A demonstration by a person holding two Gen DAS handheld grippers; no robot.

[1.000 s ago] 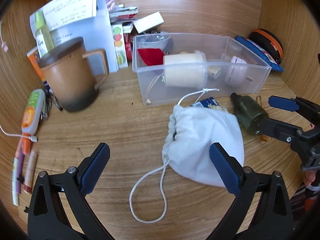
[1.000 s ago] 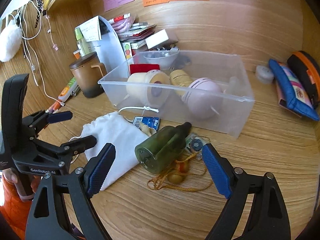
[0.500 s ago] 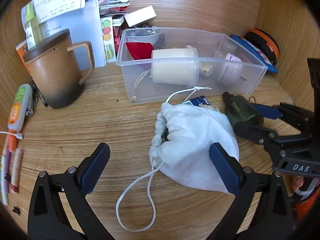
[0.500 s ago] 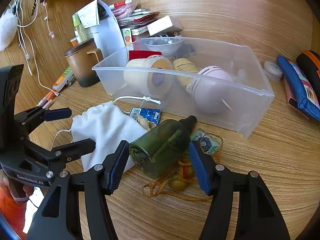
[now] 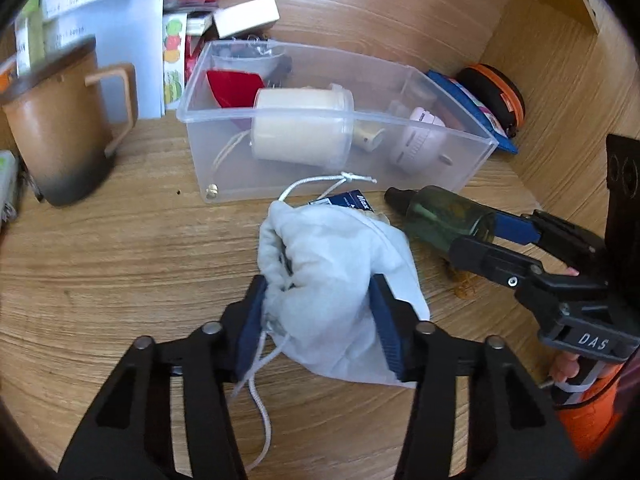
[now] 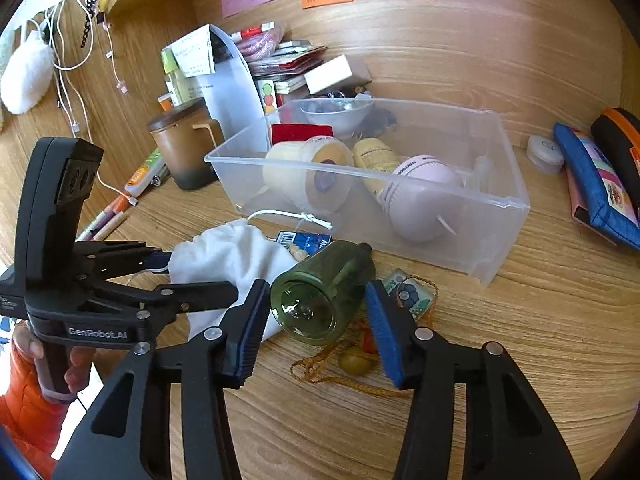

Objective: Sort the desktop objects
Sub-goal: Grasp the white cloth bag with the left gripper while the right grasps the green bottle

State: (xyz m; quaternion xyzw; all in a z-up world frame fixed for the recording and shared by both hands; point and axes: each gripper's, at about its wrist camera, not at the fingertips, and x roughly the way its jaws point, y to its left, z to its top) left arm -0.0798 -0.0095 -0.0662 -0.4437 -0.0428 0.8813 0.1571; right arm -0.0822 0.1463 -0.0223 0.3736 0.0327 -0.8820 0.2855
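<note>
A white drawstring pouch (image 5: 324,264) lies on the wooden desk in front of a clear plastic bin (image 5: 224,184). My left gripper (image 5: 318,320) has its jaws closing, and both blue pads press into the pouch's near end. To the pouch's right a dark green glass bottle (image 6: 320,296) lies on its side, base toward me. My right gripper (image 6: 318,312) is closing around that base, with its pads against both sides. The left wrist view shows the bottle (image 5: 444,216) inside the right gripper (image 5: 488,236). The right wrist view shows the left gripper (image 6: 200,274) on the pouch (image 6: 236,252).
The bin (image 6: 500,216) holds a cream jar, a pink round gadget and a red item. A brown mug (image 5: 60,140) stands left. A blue packet (image 5: 352,200) and a corded charm (image 6: 408,292) lie by the bottle. Pens (image 6: 108,216) left, blue pouch (image 6: 600,184) right.
Both grippers went from wide open to closed in: the left on the white pouch, the right around the green bottle's base. The left view has tipped down and nearer the pouch.
</note>
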